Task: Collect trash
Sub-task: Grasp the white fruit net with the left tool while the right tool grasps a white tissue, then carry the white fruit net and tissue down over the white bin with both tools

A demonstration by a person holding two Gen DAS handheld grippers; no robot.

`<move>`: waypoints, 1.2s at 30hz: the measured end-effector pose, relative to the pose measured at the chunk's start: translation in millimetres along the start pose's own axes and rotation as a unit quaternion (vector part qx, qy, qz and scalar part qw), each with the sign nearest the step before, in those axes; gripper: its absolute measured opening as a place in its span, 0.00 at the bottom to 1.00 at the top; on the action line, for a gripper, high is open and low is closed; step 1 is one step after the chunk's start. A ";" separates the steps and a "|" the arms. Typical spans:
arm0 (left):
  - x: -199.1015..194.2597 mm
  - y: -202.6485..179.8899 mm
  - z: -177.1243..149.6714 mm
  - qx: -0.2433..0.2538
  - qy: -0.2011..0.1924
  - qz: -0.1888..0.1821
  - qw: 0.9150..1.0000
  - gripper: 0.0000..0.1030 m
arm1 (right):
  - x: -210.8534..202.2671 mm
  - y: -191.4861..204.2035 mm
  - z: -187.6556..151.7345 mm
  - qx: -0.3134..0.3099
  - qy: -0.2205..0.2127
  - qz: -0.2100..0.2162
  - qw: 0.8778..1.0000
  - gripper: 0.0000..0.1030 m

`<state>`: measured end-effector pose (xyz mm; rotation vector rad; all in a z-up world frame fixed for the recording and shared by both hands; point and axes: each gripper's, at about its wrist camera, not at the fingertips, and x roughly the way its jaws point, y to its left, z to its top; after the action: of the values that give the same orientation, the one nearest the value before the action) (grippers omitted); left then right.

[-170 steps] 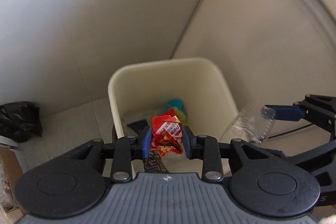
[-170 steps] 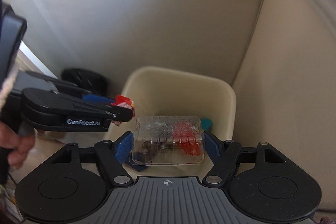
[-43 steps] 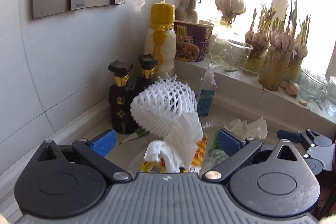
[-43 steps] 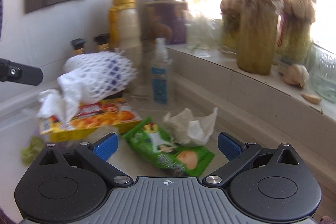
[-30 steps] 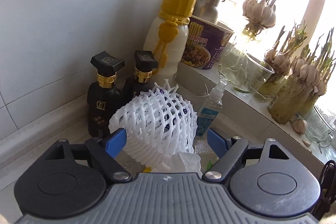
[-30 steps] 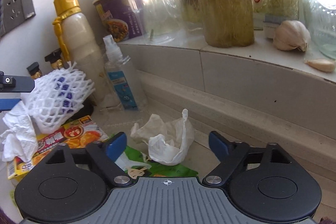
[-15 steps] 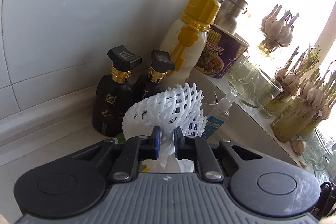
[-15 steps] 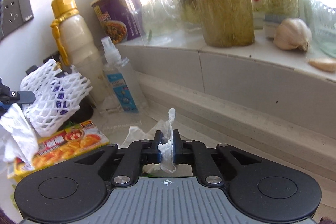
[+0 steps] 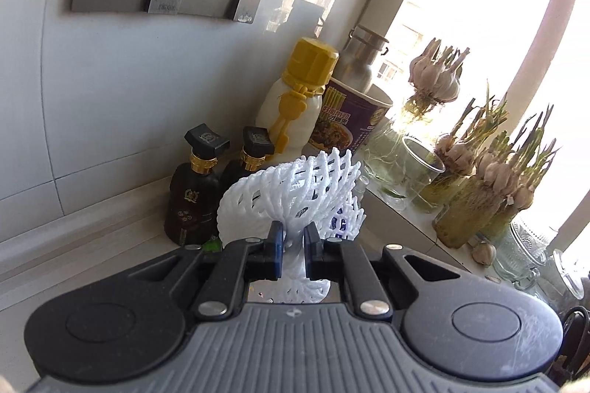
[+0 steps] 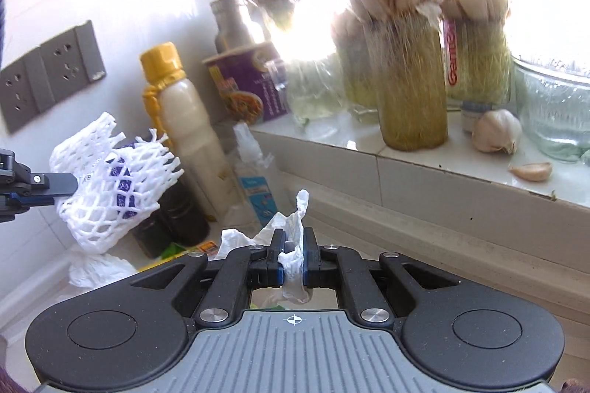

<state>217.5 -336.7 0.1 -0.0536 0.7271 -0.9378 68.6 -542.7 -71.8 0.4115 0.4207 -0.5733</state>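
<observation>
At the bottom centre of each view, a hand-held gripper is clamped on rubbish: the left hand-held gripper [image 9: 293, 254] pinches a white foam net [image 9: 295, 194], lifted clear, and the right hand-held gripper [image 10: 294, 260] grips a crumpled tissue [image 10: 291, 238]. Both pieces have yet to be binned; no bin shows. At lower left in the right view, another tissue [image 10: 99, 269] and a yellow packet [image 10: 199, 249] remain on the surface [image 10: 424, 245]. Upper right, glass jars [image 10: 409, 87] hold sprouting garlic.

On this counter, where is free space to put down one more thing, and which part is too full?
Free: the bare counter strip along the wall, left of the dark bottles. The ledge step below the windowsill also looks bare. Crowded: the corner with the bottles, the yellow-capped bottle and noodle cup, and the windowsill of garlic jars.
</observation>
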 end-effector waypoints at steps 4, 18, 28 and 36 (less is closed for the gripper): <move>-21.4 -0.8 -2.1 0.002 -0.005 -0.003 1.000 0.10 | -19.9 10.3 1.9 -0.002 -0.011 0.010 1.000 0.07; -112.3 15.8 -37.2 -0.006 -0.002 -0.007 1.000 0.10 | -100.7 50.5 -13.6 -0.002 -0.017 0.045 0.999 0.07; -175.1 49.4 -63.9 -0.034 -0.008 0.006 0.999 0.10 | -141.6 80.8 -35.6 -0.051 -0.004 0.073 0.996 0.07; -218.4 78.3 -102.1 -0.052 -0.003 0.039 0.998 0.10 | -164.5 121.7 -62.0 -0.087 0.013 0.118 0.989 0.07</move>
<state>131.4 -98.7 14.2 -0.1194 0.7670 -0.8247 -0.8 -349.2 -12.9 0.2958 0.4362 -0.2992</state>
